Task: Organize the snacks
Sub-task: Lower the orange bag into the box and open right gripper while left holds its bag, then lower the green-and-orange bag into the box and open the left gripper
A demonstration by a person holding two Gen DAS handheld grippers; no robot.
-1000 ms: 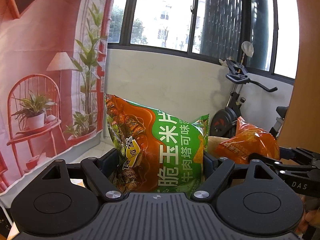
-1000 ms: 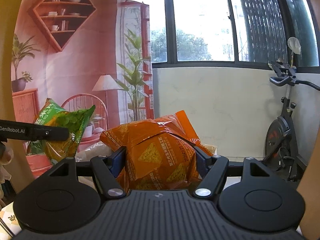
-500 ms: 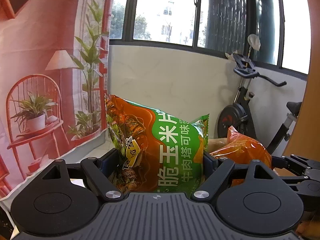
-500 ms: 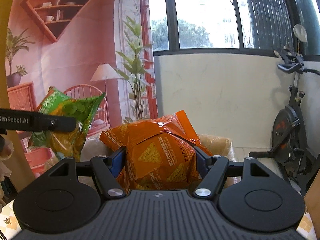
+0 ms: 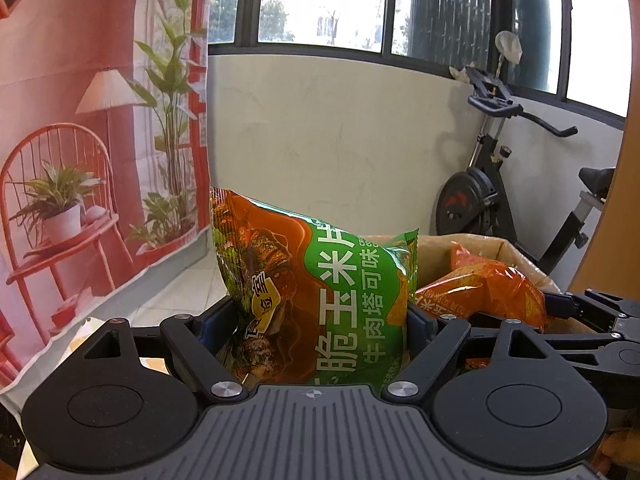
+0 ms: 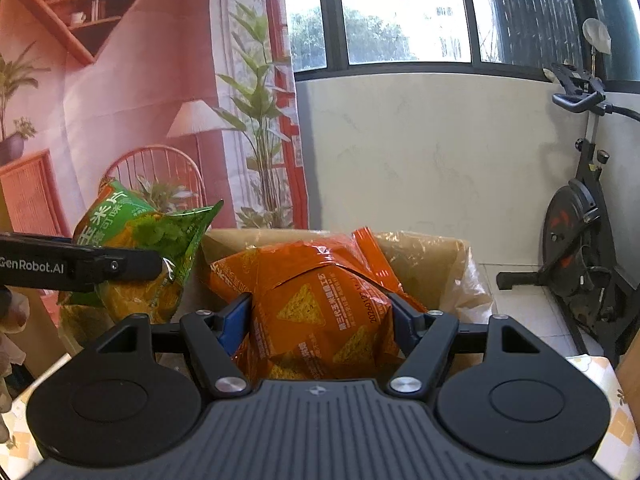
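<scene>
My left gripper (image 5: 320, 316) is shut on a green and orange snack bag (image 5: 316, 292), which stands upright between its pads. My right gripper (image 6: 320, 316) is shut on an orange chip bag (image 6: 320, 308). That orange bag (image 5: 484, 288) hangs over the open cardboard box (image 6: 436, 264), and in the left wrist view it is at the right, in front of the box (image 5: 516, 256). In the right wrist view the green bag (image 6: 136, 256) is at the left beside the box, with the left gripper's finger (image 6: 80, 264) across it.
An exercise bike (image 6: 580, 240) stands on the tiled floor at the right by a white wall. A pink printed backdrop (image 6: 120, 120) hangs at the left. A patterned tablecloth (image 6: 608, 400) shows at the lower corners.
Both grippers have sunk and moved toward the cardboard box, which now shows much more in both views. Each still grips its bag.
</scene>
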